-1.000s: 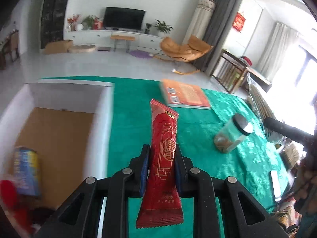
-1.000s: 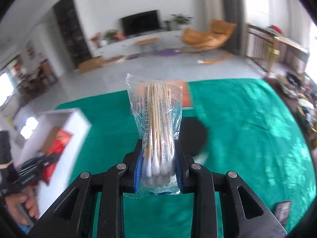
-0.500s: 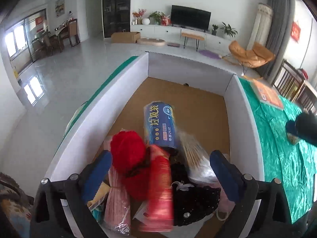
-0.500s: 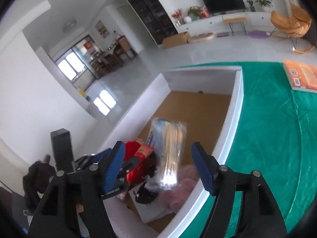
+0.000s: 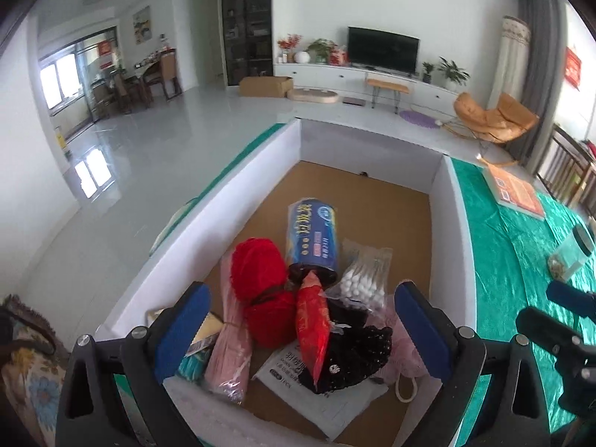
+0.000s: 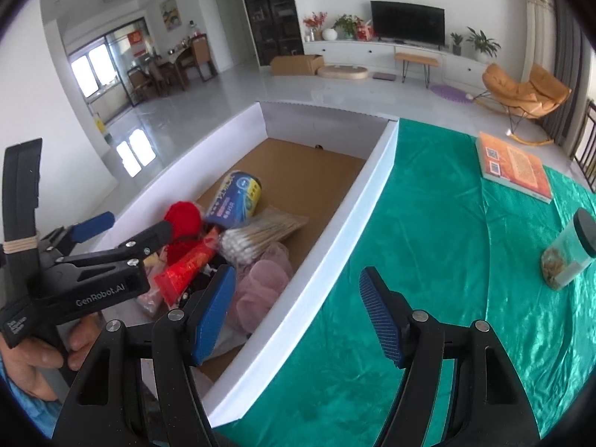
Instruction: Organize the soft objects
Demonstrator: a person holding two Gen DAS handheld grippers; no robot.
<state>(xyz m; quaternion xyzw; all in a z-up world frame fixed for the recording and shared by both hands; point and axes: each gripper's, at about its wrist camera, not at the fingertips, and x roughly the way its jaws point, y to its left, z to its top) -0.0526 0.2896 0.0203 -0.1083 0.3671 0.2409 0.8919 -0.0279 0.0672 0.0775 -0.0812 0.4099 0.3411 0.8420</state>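
Note:
A white box (image 5: 449,201) with a brown floor holds soft things: a red snack packet (image 5: 312,320), a cotton swab bag (image 5: 363,279), red yarn (image 5: 257,279), a blue roll pack (image 5: 313,234), a black lace item (image 5: 354,350) and a pink puff (image 6: 260,287). My left gripper (image 5: 301,331) is open and empty above the pile. My right gripper (image 6: 298,309) is open and empty over the box's right wall (image 6: 350,231). The swab bag (image 6: 257,234) and the red packet (image 6: 186,272) also show in the right wrist view, behind the left gripper (image 6: 123,231).
The box stands on a table with a green cloth (image 6: 428,242). An orange book (image 6: 514,165) lies at the far right. A glass jar with a dark lid (image 6: 570,249) lies on its side to the right. A living room lies beyond the table.
Both grippers moved left from over the table to the box and opened. The red packet and the swab bag dropped into the box pile.

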